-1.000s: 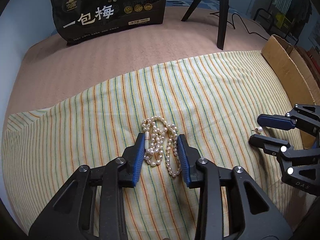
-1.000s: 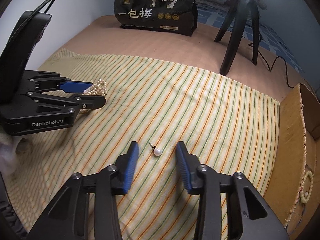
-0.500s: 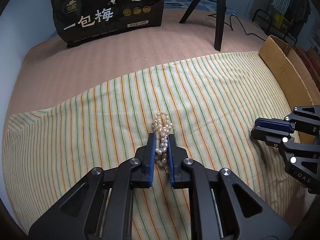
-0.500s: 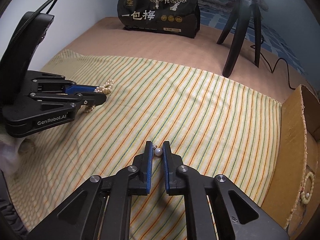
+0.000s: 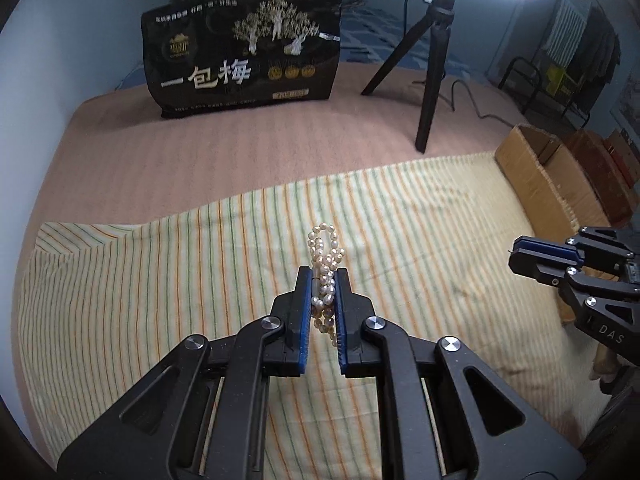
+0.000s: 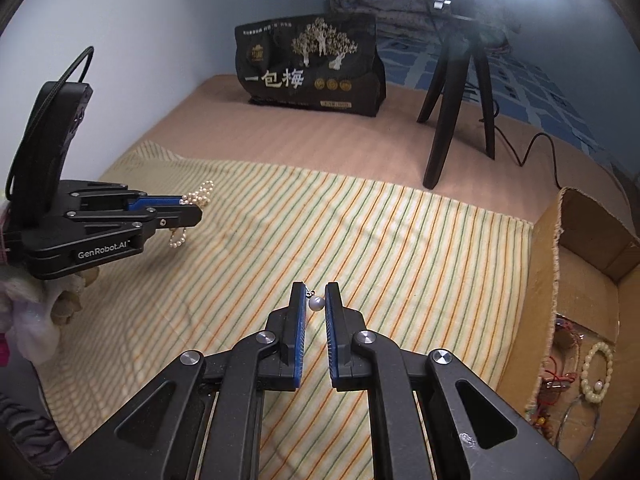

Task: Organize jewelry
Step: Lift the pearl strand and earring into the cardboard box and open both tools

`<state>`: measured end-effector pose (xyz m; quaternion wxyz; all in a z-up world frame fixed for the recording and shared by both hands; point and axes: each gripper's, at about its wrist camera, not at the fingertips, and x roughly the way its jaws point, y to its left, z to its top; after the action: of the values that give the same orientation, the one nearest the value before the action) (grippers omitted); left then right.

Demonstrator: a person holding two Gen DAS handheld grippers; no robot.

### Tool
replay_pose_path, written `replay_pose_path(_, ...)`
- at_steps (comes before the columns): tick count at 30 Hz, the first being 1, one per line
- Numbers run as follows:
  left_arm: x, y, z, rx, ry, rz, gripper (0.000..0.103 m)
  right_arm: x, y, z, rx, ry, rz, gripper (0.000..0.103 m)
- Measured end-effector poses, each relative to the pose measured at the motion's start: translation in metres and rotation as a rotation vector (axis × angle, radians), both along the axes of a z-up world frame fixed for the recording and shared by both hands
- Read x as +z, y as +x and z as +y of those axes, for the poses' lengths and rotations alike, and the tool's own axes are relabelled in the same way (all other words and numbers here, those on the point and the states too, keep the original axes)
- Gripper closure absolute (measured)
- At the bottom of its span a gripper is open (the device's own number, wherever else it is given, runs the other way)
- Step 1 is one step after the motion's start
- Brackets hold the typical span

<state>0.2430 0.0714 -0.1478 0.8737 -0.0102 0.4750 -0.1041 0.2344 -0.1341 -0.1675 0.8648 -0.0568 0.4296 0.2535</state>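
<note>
My left gripper [image 5: 323, 280] is shut on a bunched pearl necklace [image 5: 325, 258] and holds it above the striped cloth [image 5: 160, 280]; loops of pearls stick out past the fingertips and hang below. It also shows in the right wrist view [image 6: 188, 210] with the necklace [image 6: 198, 196] dangling. My right gripper [image 6: 316, 292] is shut on a small pearl stud earring [image 6: 315, 303], lifted off the cloth [image 6: 400, 248]. It also shows in the left wrist view [image 5: 520, 256], where the earring is hidden.
An open cardboard box [image 6: 580, 280] stands at the cloth's right edge, with a bead bracelet [image 6: 598, 372] and other jewelry inside; it shows in the left wrist view [image 5: 536, 168] too. A black snack bag [image 5: 244, 60] and a black tripod [image 5: 432, 80] stand at the back.
Both grippers closed on their items a second ago and have since lifted them off the cloth. The views now look higher across the bed.
</note>
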Motion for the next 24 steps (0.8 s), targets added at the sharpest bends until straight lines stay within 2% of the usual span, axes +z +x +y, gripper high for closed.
replay_pose_path(11, 0.052, -0.017, -0.032, -0.048, -0.057, -0.086, 0.094, 0.034, -0.012, -0.039, -0.049, 0.051, -0.054, 0.095)
replay_pose_path(24, 0.084, -0.029, -0.115, -0.165, -0.106, -0.139, 0.094, 0.062, -0.008, -0.139, -0.226, 0.076, -0.098, 0.095)
